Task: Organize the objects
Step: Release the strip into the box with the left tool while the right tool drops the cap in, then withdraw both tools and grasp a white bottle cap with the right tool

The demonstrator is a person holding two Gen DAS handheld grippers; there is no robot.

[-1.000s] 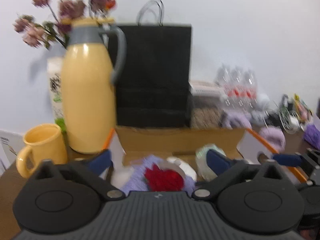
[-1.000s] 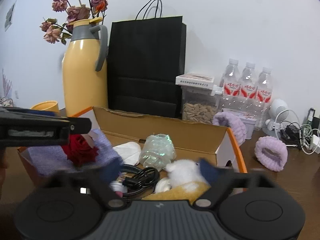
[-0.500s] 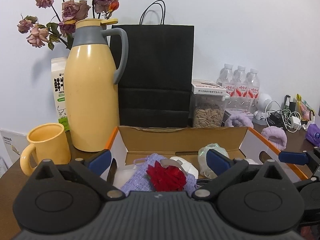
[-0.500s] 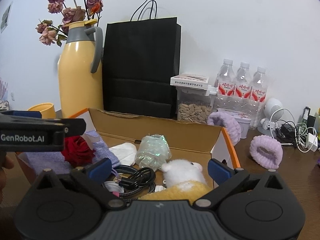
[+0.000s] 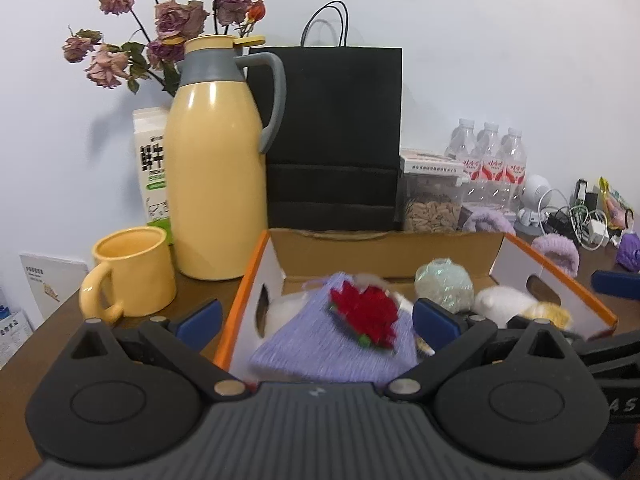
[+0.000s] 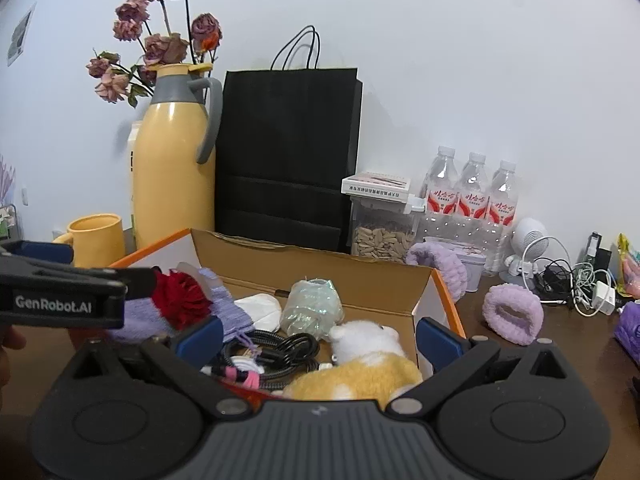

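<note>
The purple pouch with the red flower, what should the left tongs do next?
Probably lower and close on the pouch. The left tongs are open with the pouch between their tips, in the box, nothing gripped yet.

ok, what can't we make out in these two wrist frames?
- Left wrist: lavender knitted pouch with red flower motion-blurred; contact with the left gripper unclear.
- Left wrist: right gripper mostly cut off by the edge.
- Right wrist: orange-edged cardboard box floor hidden by contents.
- Both views: white carton partly behind yellow thermos jug.

Lilac knit pouch (image 5: 336, 340), red flower (image 5: 366, 314), orange-edged box (image 5: 248, 280).
</note>
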